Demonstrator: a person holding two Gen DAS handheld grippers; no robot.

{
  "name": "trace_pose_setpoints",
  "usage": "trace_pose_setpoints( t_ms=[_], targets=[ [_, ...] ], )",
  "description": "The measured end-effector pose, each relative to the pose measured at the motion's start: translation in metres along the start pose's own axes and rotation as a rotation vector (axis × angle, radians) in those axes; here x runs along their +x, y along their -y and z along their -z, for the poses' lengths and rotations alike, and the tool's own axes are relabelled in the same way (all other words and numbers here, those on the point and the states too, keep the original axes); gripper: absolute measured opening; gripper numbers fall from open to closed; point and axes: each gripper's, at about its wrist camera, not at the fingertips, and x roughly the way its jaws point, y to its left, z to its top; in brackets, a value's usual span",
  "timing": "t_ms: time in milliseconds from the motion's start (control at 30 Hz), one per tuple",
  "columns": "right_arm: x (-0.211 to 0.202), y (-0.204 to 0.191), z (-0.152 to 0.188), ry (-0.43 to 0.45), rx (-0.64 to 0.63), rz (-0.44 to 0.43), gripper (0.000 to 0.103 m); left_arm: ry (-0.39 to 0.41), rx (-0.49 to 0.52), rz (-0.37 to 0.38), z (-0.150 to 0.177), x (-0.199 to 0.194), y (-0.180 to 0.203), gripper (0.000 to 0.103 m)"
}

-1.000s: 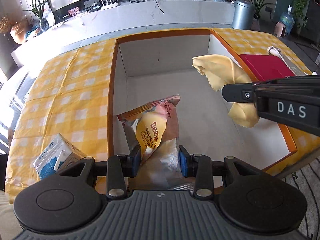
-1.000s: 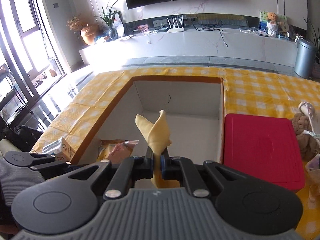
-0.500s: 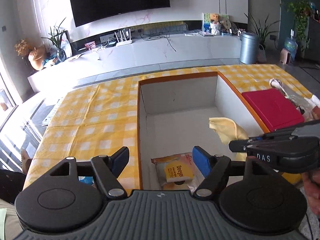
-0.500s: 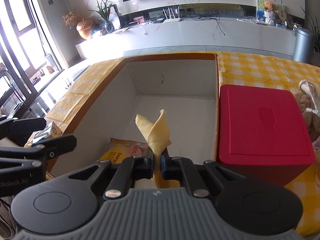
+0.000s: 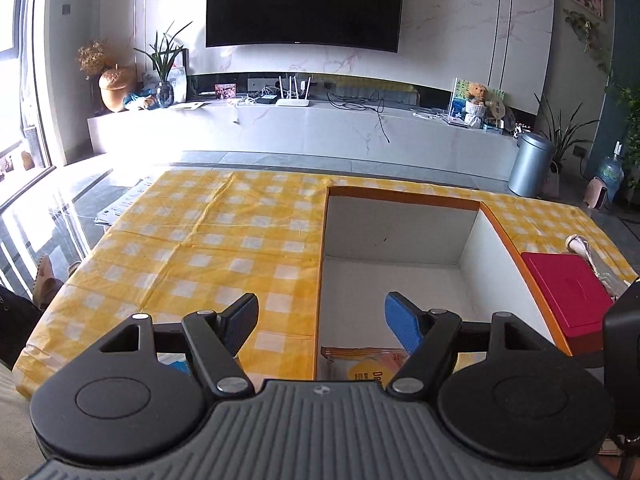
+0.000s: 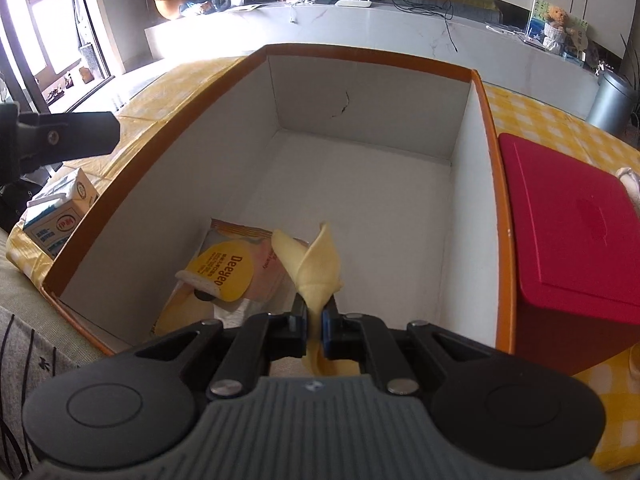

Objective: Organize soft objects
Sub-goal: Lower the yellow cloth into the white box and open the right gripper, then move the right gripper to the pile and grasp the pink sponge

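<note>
An orange-rimmed white box (image 6: 360, 56) stands on the yellow checked tablecloth. A snack bag (image 6: 228, 272) lies flat on its floor at the near left; its top edge (image 5: 360, 364) shows in the left wrist view. My right gripper (image 6: 315, 312) is shut on a yellow cloth (image 6: 316, 268), held low inside the box just right of the bag. My left gripper (image 5: 320, 312) is open and holds nothing. It hovers above the box's near left rim (image 5: 320, 280). One of its fingers (image 6: 68, 136) shows at the left in the right wrist view.
A red lidded container (image 6: 572, 216) stands against the box's right side. A milk carton (image 6: 60, 216) sits on the cloth left of the box. A pale plush item (image 5: 580, 244) lies beyond the red container. A sofa edge is at the near left.
My left gripper opened and let go of the snack bag, then drew up and back; the bag now lies in the box. My right gripper sank into the box with the yellow cloth.
</note>
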Motion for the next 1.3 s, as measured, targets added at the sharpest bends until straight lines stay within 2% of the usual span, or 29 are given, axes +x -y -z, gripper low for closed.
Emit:
trace_pose_setpoints(
  t_ms=[167, 200, 267, 300, 333, 500, 567, 633, 733, 1067, 1300],
  targets=[
    [0.001, 0.006, 0.001, -0.002, 0.032, -0.026, 0.005, -0.026, -0.006, 0.020, 0.002, 0.003, -0.001, 0.085],
    [0.002, 0.006, 0.001, -0.004, 0.038, -0.032, 0.009, -0.027, -0.007, 0.022, 0.003, 0.002, 0.001, 0.085],
    [0.002, 0.005, 0.001, -0.004, 0.049, -0.033, 0.009, -0.030, -0.008, 0.021, 0.004, 0.001, 0.002, 0.085],
    [0.001, 0.006, 0.001, -0.002, 0.051, -0.031, 0.016, -0.029, -0.007, 0.020, 0.004, 0.001, 0.002, 0.085],
    [0.000, 0.006, 0.001, 0.004, 0.053, -0.028, 0.032, -0.030, -0.007, 0.018, 0.005, 0.001, 0.001, 0.085],
    [-0.018, -0.001, 0.002, 0.090, 0.014, -0.040, 0.071, -0.058, 0.006, -0.010, 0.008, 0.006, 0.001, 0.085],
    [-0.026, -0.005, 0.000, 0.136, -0.005, -0.059, 0.080, -0.062, 0.009, -0.018, 0.009, 0.007, 0.001, 0.085],
    [-0.032, -0.006, -0.002, 0.172, -0.004, -0.047, 0.098, -0.061, 0.008, -0.021, 0.008, 0.006, 0.000, 0.085],
    [-0.043, -0.006, -0.002, 0.230, -0.019, -0.023, 0.100, -0.055, 0.004, -0.028, 0.008, 0.004, -0.001, 0.085],
    [-0.064, 0.006, -0.005, 0.282, -0.005, 0.002, 0.100, -0.047, 0.018, -0.029, 0.005, 0.000, 0.004, 0.085],
    [-0.087, 0.034, -0.003, 0.318, 0.051, 0.060, 0.100, -0.053, 0.001, 0.017, -0.002, -0.006, 0.009, 0.085]
  ],
)
